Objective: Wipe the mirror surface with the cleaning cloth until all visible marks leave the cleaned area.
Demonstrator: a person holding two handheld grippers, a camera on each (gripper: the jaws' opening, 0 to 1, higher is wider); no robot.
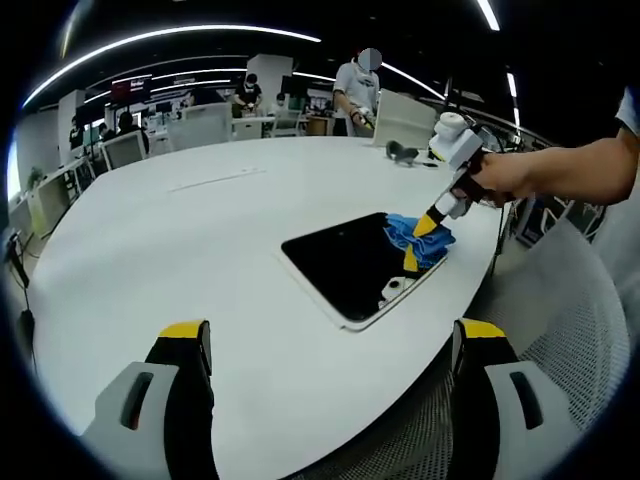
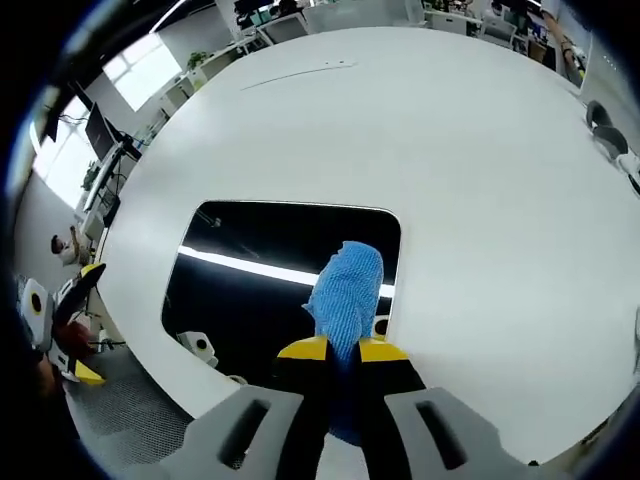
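Right tongs (image 2: pixel 342 348) pinching the blue cleaning cloth (image 2: pixel 347 290), pressed on the mirror (image 2: pixel 260 245) near its right edge; mirror lies flat on the white desk (image 2: pixel 470 150) close to the rim. Left tongs (image 1: pixel 330 340) spread, holding nothing, hanging above the desk edge. No readable labels or writing.

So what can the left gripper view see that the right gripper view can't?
The left gripper view alone takes in the right gripper from outside, with the hand holding it, people standing at desks behind the table, and its own open jaws over bare tabletop. The right gripper view alone looks down along its jaws shut on the blue cloth, with ceiling lights reflected in the mirror. Both share the mirror, the cloth and the white table.
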